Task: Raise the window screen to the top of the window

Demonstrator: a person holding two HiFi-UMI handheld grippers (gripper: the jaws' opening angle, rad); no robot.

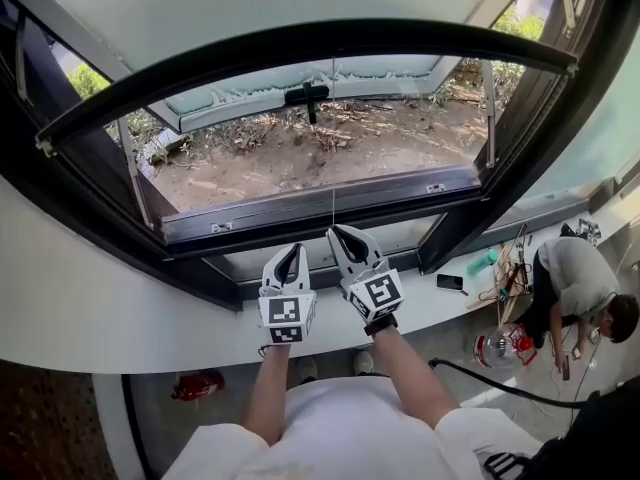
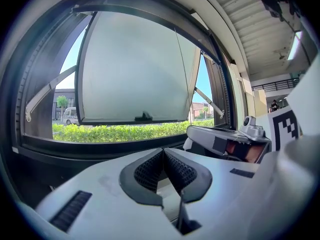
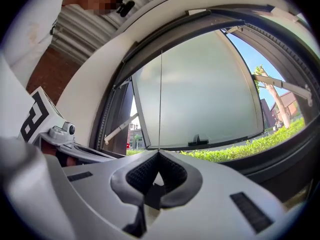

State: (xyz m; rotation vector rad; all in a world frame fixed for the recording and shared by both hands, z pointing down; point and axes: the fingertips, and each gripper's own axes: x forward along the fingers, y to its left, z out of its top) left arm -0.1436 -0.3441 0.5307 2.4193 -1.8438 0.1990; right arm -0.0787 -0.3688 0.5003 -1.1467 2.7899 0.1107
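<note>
Left hand-held gripper (image 1: 297, 249) beside right hand-held gripper (image 1: 341, 231) — both before the window (image 1: 300, 211), cord (image 1: 333, 168) above.

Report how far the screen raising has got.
Done: the right gripper is shut on the cord. In hand: that cord runs straight up toward the window's top frame. Remaining: the left gripper is shut, empty; no screen mesh can be made out, so its height is unclear.
</note>
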